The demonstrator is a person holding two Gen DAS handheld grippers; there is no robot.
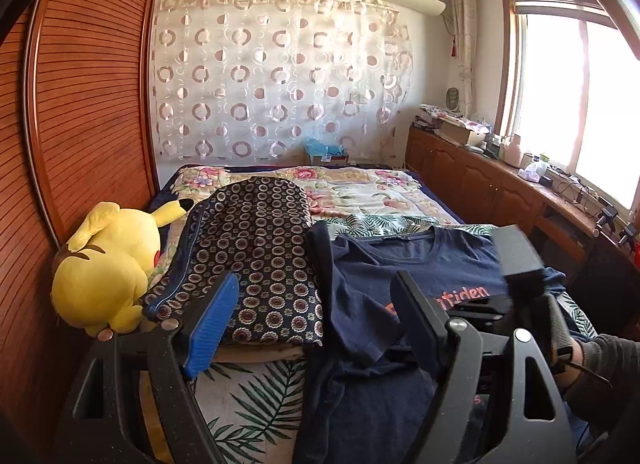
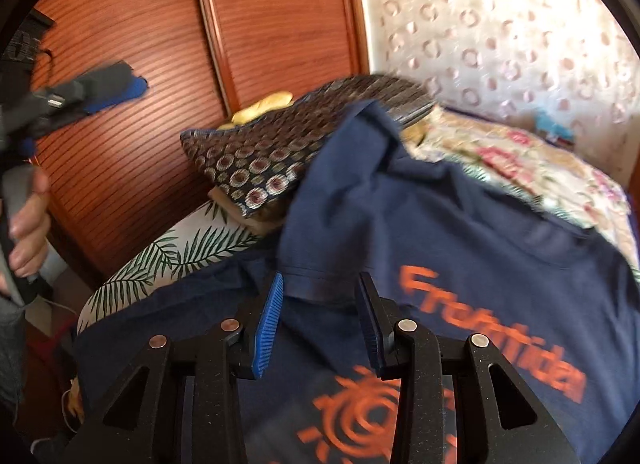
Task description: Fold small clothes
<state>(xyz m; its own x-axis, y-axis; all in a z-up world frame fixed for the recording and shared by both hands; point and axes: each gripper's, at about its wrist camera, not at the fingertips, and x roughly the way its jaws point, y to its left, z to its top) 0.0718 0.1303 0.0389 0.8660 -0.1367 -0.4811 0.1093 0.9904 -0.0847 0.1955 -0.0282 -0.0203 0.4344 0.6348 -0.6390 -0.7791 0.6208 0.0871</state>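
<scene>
Currently the navy T-shirt [image 2: 440, 232] lies front-up across the near part of the bed [image 1: 248, 396], orange lettering and a sun print showing, collar toward the far end. One sleeve [image 1: 352, 304] is turned in over the chest, its hem rumpled and part of it riding up against the patterned cushion [image 1: 256, 252] that sits toward the bed's wardrobe-side edge. A yellow plush toy [image 1: 108, 268] rests beyond the cushion, at the edge by the wardrobe [image 1: 80, 104].

Right hand-held gripper [image 2: 318, 324]: low over the sleeve hem, jaws part-way apart, cloth passing between them. Pads do not visibly press on fabric, so read as not yet grasping. The right wrist view is motion-blurred.

Left hand-held gripper [image 1: 316, 320]: jaws wide apart, nothing between them, released; held clear above the bed, over the boundary between cushion and shirt.

Step in hand (judgement): sleeve fold on the cushion side, early in the task; body of the shirt not yet folded.

Next move calls for: a firm pinch on the sleeve hem, then drawing it flat onto the chest and off the cushion so the fold line is straight. Risk: the bunched hem may catch two layers, or drag the shirt toward the bed's near edge.
</scene>
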